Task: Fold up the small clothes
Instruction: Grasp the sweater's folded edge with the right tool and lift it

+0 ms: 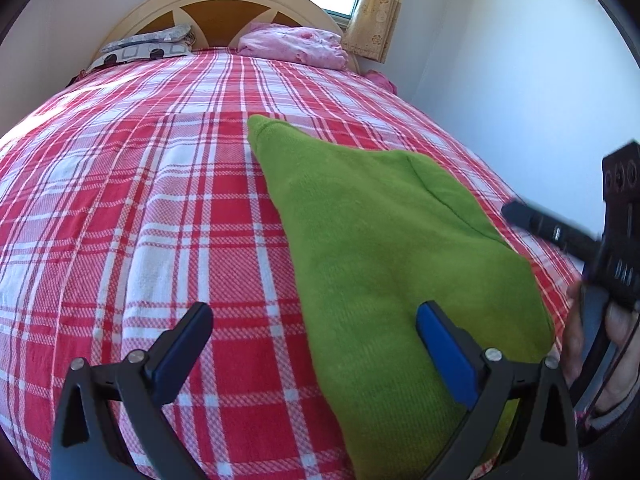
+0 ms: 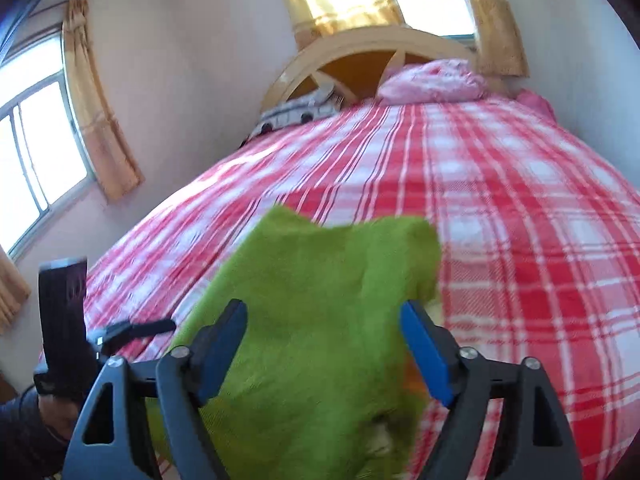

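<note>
1. My left gripper (image 1: pixel 314 344) has its fingers wide apart, holding nothing.
2. My right gripper (image 2: pixel 324 340) is also spread apart.
3. The green knit garment (image 1: pixel 384 248) lies on the red plaid bedspread (image 1: pixel 160 200).

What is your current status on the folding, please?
Left gripper open, right gripper open, neither gripping. Green garment lying on the plaid bedspread, partly folded. Nothing in the way.

We record a bed (image 1: pixel 140 208) under a red-and-white plaid cover. At twelve o'clock stands an arched wooden headboard (image 1: pixel 224 4). Against it lie a grey patterned pillow (image 1: pixel 148 46) at eleven and a pink bundle (image 1: pixel 294 46) at one. Yellow curtains (image 2: pixel 98 116) flank the windows (image 2: pixel 32 160).
</note>
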